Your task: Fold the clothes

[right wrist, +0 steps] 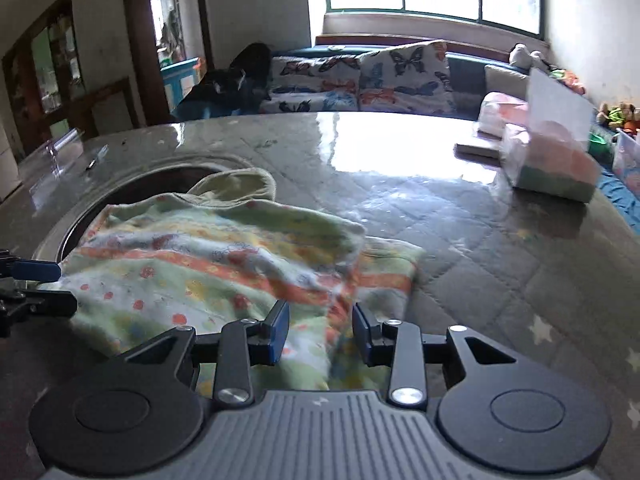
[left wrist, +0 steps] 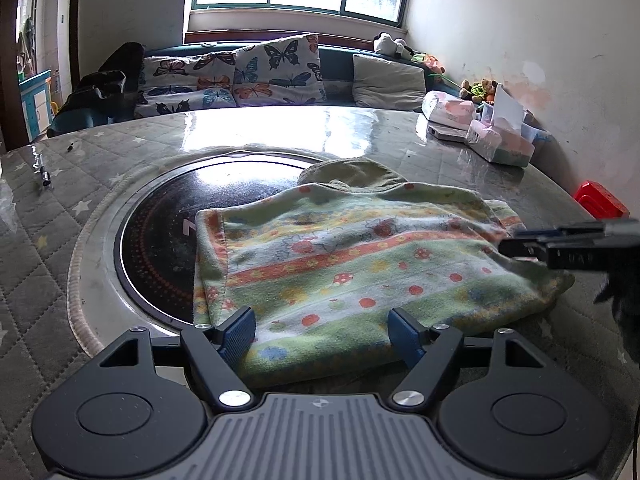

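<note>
Green patterned garment (left wrist: 360,264) lies between open fingers of both hand-held grippers, ungripped

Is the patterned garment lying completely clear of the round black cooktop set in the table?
No. In the left wrist view the garment overlaps the right side of the cooktop.

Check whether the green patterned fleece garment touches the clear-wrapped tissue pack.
Apart. The right wrist view shows bare quilted table cover between the green patterned fleece garment and the clear-wrapped tissue pack.
</note>
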